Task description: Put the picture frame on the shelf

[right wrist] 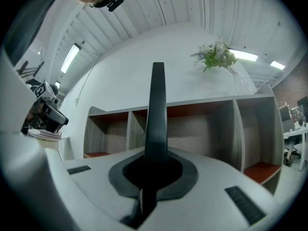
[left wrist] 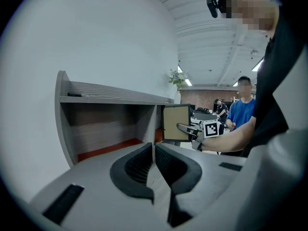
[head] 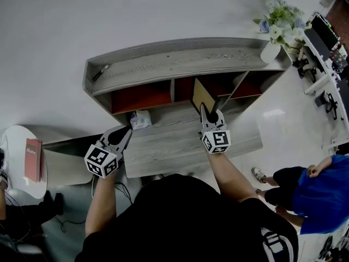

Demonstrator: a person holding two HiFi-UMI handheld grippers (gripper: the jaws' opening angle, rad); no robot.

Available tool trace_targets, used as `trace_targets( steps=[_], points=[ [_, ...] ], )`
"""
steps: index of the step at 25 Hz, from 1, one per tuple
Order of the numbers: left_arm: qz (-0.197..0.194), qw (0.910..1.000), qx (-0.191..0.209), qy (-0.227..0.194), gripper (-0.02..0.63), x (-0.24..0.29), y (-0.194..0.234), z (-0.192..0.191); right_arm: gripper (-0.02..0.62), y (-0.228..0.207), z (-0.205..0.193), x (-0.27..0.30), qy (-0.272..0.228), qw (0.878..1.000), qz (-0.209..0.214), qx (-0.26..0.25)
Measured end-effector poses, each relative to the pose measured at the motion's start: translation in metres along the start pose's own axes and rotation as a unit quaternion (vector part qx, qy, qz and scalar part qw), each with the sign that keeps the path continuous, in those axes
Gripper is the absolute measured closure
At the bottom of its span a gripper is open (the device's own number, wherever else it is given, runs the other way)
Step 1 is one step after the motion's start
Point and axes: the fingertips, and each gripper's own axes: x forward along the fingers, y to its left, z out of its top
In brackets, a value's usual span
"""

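Note:
The picture frame (head: 204,96), dark-edged with a tan backing, stands upright in front of the middle compartment of the grey wooden shelf (head: 163,64). My right gripper (head: 206,111) is shut on its lower edge. In the right gripper view the frame (right wrist: 157,105) shows edge-on as a dark bar clamped between the jaws of the right gripper (right wrist: 155,160), with the shelf (right wrist: 202,129) behind it. My left gripper (head: 126,132) hovers over the left of the lower board, shut and empty. The left gripper (left wrist: 154,146) faces the left compartment, and its view also shows the frame (left wrist: 175,123).
A white vase of flowers (head: 277,30) stands on the shelf's top at the right, and a dark pen-like item (head: 101,72) at the left. A small packet (head: 140,119) lies on the lower board (head: 180,146). A round white table with a red book (head: 32,159) is at the left. A person in blue (head: 323,192) stands at the right.

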Motion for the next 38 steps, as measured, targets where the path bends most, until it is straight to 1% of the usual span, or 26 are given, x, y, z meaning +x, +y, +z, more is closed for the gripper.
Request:
trace_targets(
  steps=[3, 9, 16, 18, 22, 26, 38],
  points=[
    [-0.004, 1.0, 0.0, 0.003, 0.568, 0.003, -0.001, -0.002, 0.574, 0.003, 0.0, -0.001, -0.003, 1.0, 0.001, -0.013],
    [-0.015, 0.9998, -0.001, 0.01, 0.569, 0.008, -0.004, -0.006, 0.574, 0.001, 0.001, -0.006, -0.004, 0.998, -0.01, -0.061],
    [-0.02, 0.9997, -0.005, 0.012, 0.569, 0.009, -0.004, -0.009, 0.574, 0.0, 0.001, -0.003, 0.005, 0.995, -0.017, -0.096],
    [-0.022, 0.9997, -0.006, 0.011, 0.568, 0.009, -0.004, -0.009, 0.574, 0.004, 0.003, -0.001, 0.005, 0.993, -0.016, -0.115],
    [-0.026, 0.9996, -0.007, 0.012, 0.568, 0.012, -0.003, -0.011, 0.574, 0.015, 0.005, 0.007, 0.007, 0.985, -0.005, -0.172],
    [-0.025, 0.9996, -0.009, 0.012, 0.568, 0.012, 0.0, -0.011, 0.574, 0.017, 0.003, 0.016, 0.012, 0.986, -0.009, -0.166],
    [-0.021, 0.9996, -0.015, 0.013, 0.569, 0.009, 0.012, -0.015, 0.574, 0.019, -0.004, 0.044, 0.025, 0.982, -0.002, -0.189]
  ],
)
